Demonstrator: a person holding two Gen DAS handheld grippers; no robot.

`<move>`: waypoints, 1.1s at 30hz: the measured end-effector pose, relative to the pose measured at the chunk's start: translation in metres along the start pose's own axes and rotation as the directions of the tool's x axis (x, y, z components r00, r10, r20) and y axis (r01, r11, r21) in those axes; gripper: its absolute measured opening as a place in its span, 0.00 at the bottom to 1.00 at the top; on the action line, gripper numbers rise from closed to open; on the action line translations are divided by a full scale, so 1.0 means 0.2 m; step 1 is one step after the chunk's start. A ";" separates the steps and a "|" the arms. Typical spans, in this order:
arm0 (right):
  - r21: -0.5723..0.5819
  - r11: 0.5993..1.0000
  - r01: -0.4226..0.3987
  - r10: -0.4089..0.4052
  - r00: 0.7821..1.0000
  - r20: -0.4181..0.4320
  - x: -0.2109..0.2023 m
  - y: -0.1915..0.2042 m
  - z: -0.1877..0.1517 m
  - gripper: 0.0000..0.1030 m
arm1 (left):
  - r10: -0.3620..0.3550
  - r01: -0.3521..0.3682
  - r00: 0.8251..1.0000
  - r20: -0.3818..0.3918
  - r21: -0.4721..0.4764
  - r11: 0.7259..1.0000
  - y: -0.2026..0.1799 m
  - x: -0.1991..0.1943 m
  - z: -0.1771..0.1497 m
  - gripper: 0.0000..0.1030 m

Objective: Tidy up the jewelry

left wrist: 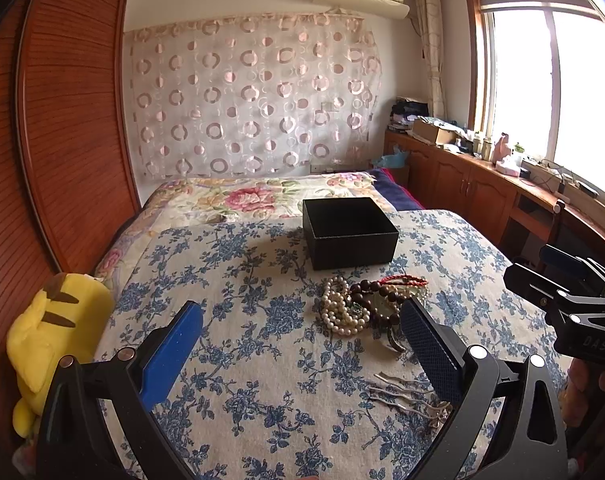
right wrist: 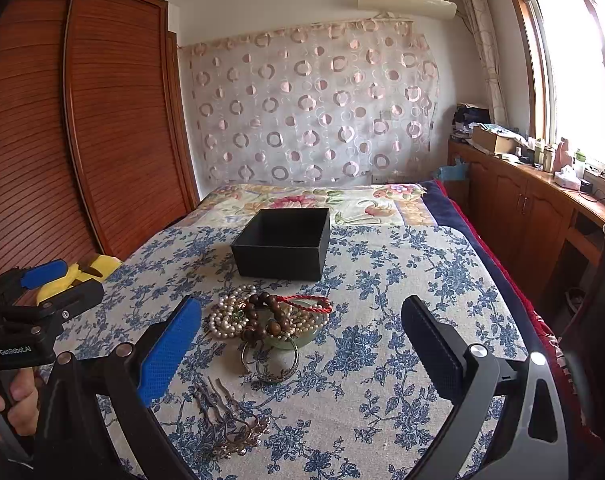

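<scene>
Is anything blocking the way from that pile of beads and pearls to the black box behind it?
Nothing visible does. Only bare flowered bedspread lies between the jewelry pile and the open black box, and the box has no lid on it.

Black box (right wrist: 282,244): open, upright, on bed. Jewelry pile (right wrist: 268,318) just in front of box: pearls, brown beads, red cord, bangles. Metal hair comb (right wrist: 226,420) nearer still, apart.

Matt black box (right wrist: 281,245) – glossy pearls (right wrist: 226,318) – cloth bedspread (right wrist: 402,280)

Black left gripper (left wrist: 300,350), blue textured pads, silver screws, "GenRoboLAI" lettering
</scene>
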State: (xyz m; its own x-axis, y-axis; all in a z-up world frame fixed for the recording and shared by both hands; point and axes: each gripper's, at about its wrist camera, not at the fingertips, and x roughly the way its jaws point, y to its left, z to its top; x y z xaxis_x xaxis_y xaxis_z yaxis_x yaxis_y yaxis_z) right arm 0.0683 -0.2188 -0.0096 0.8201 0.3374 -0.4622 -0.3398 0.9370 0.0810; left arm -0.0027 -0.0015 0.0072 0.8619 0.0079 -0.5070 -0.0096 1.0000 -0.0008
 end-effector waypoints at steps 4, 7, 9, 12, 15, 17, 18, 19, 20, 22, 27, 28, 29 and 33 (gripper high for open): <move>0.001 1.000 0.001 -0.001 1.000 0.000 0.00 0.00 0.00 0.98 | 0.001 -0.001 1.000 0.001 0.000 1.000 0.00 0.00 0.00 0.93; 0.001 1.000 0.001 -0.001 1.000 0.001 0.00 0.00 0.00 0.98 | -0.001 0.001 1.000 0.001 0.000 1.000 0.00 0.00 0.00 0.93; 0.001 1.000 -0.001 0.001 1.000 0.001 0.00 0.00 0.00 0.98 | -0.001 0.001 1.000 0.003 0.000 1.000 0.00 0.00 0.00 0.93; 0.001 1.000 0.000 0.000 1.000 0.001 0.00 0.00 0.00 0.98 | -0.001 0.001 1.000 0.008 0.001 1.000 -0.01 -0.01 0.01 0.93; 0.001 1.000 0.000 0.000 1.000 0.002 0.00 0.00 0.00 0.98 | -0.001 0.001 1.000 0.013 0.002 1.000 -0.01 -0.02 0.01 0.93; 0.001 1.000 -0.001 0.001 1.000 0.001 0.00 0.00 0.00 0.98 | -0.002 0.002 1.000 0.012 0.000 1.000 -0.01 -0.02 0.01 0.93; 0.001 1.000 -0.002 0.002 1.000 0.002 0.00 0.00 0.00 0.98 | -0.002 0.002 1.000 0.012 0.001 1.000 -0.01 -0.02 0.01 0.93; 0.002 1.000 -0.001 0.001 1.000 0.002 0.00 0.00 0.00 0.98 | -0.002 0.002 1.000 0.012 0.001 1.000 -0.01 -0.02 0.01 0.93; 0.001 1.000 -0.001 0.001 1.000 0.002 0.00 0.00 0.00 0.98 | -0.002 0.002 1.000 0.013 0.002 1.000 -0.01 -0.02 0.01 0.93; 0.002 1.000 -0.001 0.001 1.000 0.002 0.00 0.00 0.00 0.98 | 0.000 0.000 1.000 0.013 0.002 1.000 -0.01 -0.02 0.01 0.93; 0.001 1.000 -0.001 0.001 1.000 0.002 0.00 0.00 0.00 0.98 | -0.002 0.002 1.000 0.013 0.002 1.000 -0.01 -0.03 0.01 0.93; 0.002 1.000 -0.001 0.001 1.000 0.002 0.00 0.00 0.00 0.98 | -0.002 0.002 1.000 0.013 0.002 1.000 -0.01 -0.03 0.01 0.93; 0.002 1.000 -0.001 0.001 1.000 0.003 0.00 0.00 0.00 0.98 | -0.002 0.002 1.000 0.013 0.002 1.000 -0.01 -0.03 0.01 0.93; 0.002 1.000 -0.001 0.001 1.000 0.003 0.00 0.00 0.00 0.98 | -0.002 0.002 1.000 0.013 0.002 1.000 -0.01 -0.03 0.01 0.93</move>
State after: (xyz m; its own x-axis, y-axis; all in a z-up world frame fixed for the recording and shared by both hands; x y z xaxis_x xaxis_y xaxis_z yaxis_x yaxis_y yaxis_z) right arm 0.0675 -0.2193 -0.0093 0.8209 0.3387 -0.4598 -0.3399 0.9368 0.0831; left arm -0.0064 -0.0041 0.0122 0.8687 0.0057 -0.4953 -0.0065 1.0000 0.0001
